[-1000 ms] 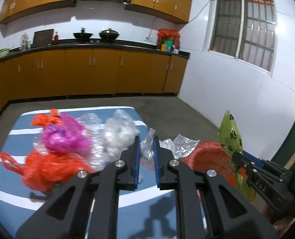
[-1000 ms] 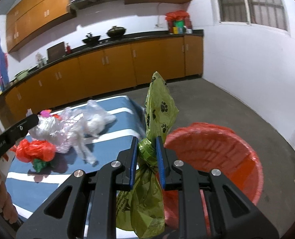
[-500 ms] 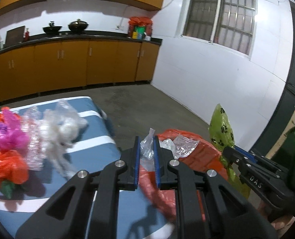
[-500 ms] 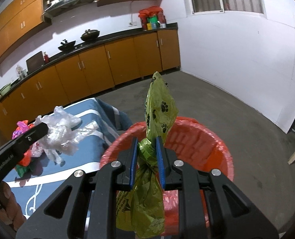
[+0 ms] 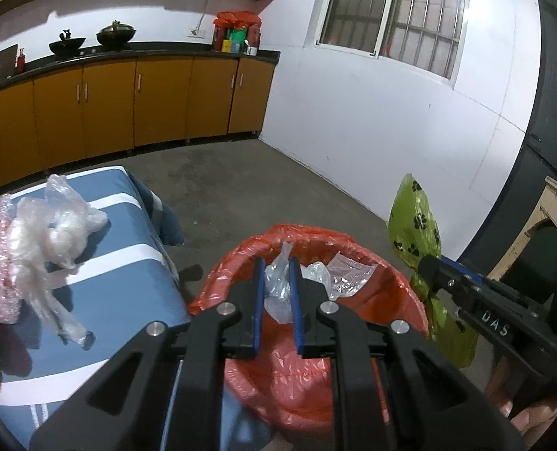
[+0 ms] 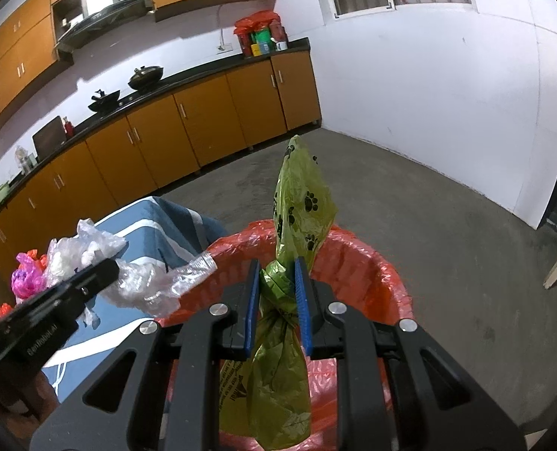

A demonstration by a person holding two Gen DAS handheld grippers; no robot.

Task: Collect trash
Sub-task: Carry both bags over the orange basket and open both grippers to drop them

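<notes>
My left gripper (image 5: pixel 275 293) is shut on a clear plastic bag (image 5: pixel 278 285) and holds it over the red-lined trash bin (image 5: pixel 241 255). My right gripper (image 6: pixel 276 293) is shut on a green paw-print bag (image 6: pixel 301 206) above the same bin (image 6: pixel 361 263). The clear bag (image 6: pixel 158 285) shows in the right wrist view, hanging from the left gripper (image 6: pixel 102 274). The green bag (image 5: pixel 413 218) and the right gripper (image 5: pixel 429 263) show in the left wrist view, at the bin's right.
A blue striped table (image 5: pixel 120 293) stands left of the bin with clear bags (image 5: pixel 53 233), a pink bag (image 6: pixel 23 274) and red bags on it. Brown cabinets (image 5: pixel 128 105) line the far wall. Grey floor lies beyond the bin.
Both grippers have swung right from over the table to above the red bin, each still holding its bag.
</notes>
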